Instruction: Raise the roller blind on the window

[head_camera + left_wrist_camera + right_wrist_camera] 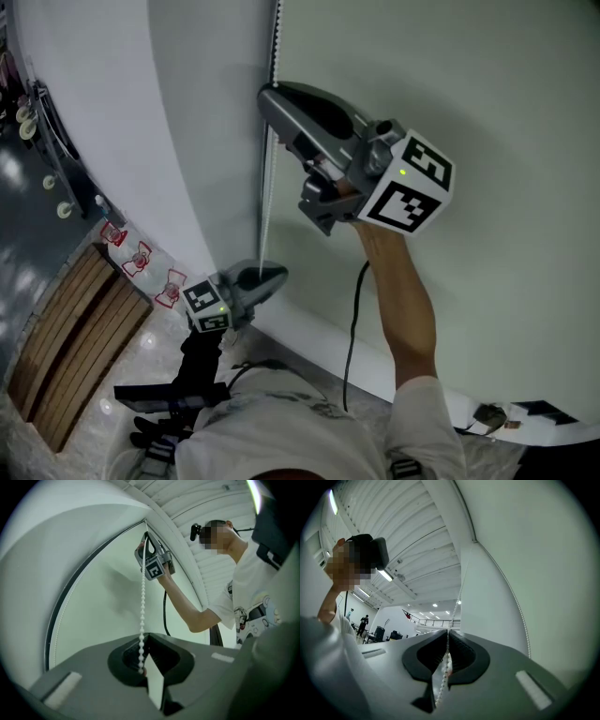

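Roller blind [487, 122] fabric is hanging across the window, filling all the head view is showing, so the raising is looking barely begun. The right gripper [272, 94] is reaching high at the blind's edge, its jaws pinching the bead chain [265, 202]. The left gripper [267, 278], lower down, is clamping the same chain. Most of the pulling is probably remaining.
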### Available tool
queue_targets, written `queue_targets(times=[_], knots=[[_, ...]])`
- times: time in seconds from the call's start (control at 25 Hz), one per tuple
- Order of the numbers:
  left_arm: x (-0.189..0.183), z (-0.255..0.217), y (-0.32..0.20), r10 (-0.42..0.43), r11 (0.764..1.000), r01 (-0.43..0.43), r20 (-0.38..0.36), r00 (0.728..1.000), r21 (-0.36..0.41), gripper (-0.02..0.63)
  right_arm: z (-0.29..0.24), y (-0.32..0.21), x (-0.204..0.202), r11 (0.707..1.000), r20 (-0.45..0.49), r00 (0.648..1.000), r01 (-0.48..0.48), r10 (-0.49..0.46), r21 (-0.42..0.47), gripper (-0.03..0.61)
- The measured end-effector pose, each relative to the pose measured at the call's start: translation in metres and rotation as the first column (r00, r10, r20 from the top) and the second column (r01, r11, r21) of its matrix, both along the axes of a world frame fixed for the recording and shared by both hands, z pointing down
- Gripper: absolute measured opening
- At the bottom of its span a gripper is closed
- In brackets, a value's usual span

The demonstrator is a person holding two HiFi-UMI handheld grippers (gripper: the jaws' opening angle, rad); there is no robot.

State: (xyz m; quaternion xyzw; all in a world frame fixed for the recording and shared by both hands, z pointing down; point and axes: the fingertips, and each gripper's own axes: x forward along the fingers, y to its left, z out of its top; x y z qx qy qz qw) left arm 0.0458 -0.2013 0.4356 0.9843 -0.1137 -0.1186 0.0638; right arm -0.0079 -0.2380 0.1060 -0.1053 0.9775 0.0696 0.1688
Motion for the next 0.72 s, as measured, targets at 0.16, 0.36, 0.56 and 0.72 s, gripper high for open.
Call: queue_targets(times=[0.16,0.36,0.56,0.72], knots=[[0.001,-0.001,0.0,0.003,1.0,-0.003,0.003,1.0,0.003,-0.002,0.023,0.002,-0.003,1.0,-0.035,0.999,-0.004,0.003,-0.021,0.014],[0.002,-0.002,-0.001,0.005,1.0,-0.005,0.001,1.0,0.001,-0.002,0.055,0.003,-0.007,0.998,-0.059,0.998,-0.006,0.002,-0.067,0.014],[0.004,-0.004,-0.001,0.009,1.0,-0.009,-0.005,1.0,0.0,-0.002,0.079,0.006,-0.006,0.995,-0.069,0.998,-0.011,0.004,-0.1,0.012],[0.005,-0.005,-0.001,0.011,1.0,-0.011,-0.002,1.0,0.004,-0.002,0.093,0.011,-0.007,0.994,-0.091,0.996,-0.013,0.003,-0.113,0.012]])
